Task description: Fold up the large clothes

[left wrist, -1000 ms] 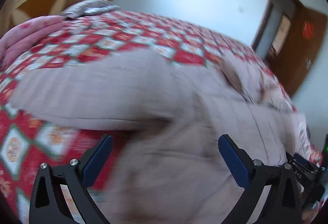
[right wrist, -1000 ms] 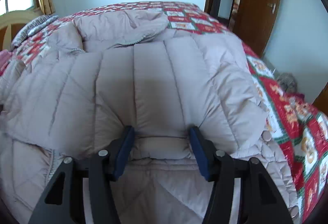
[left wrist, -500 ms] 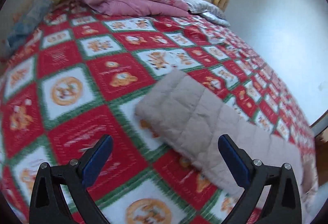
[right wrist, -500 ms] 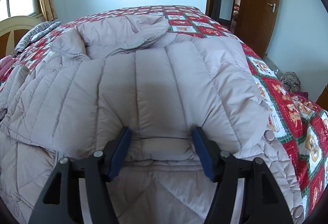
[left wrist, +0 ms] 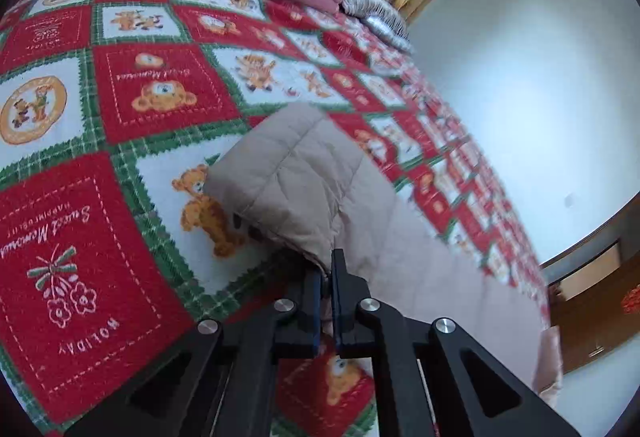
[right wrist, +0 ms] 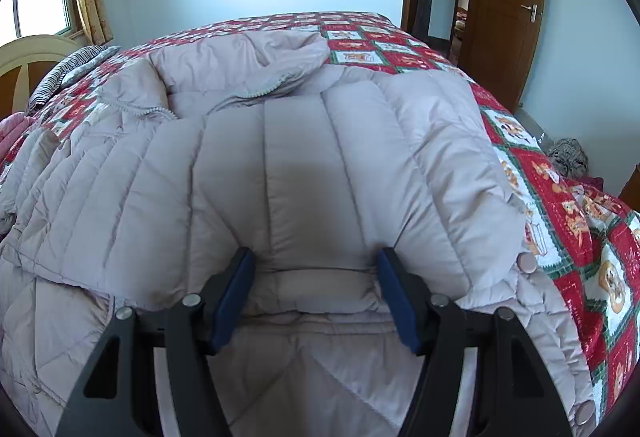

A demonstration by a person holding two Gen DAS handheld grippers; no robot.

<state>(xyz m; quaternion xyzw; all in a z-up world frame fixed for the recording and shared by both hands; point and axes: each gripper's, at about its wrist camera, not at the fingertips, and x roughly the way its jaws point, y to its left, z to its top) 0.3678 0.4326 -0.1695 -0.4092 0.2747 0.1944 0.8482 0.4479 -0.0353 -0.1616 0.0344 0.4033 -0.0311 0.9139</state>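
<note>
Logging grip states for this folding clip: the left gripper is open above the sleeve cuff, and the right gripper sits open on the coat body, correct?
Not quite. The left gripper is not open above the cuff: the left wrist view shows its jaws shut on the edge of the sleeve cuff. The rest holds: in the right wrist view the right gripper sits open on the coat body.

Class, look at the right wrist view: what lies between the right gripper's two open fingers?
In the right wrist view, a folded band of the beige padded coat lies between the open fingers of the right gripper, pressed against both blue pads; nothing else sits there.
</note>
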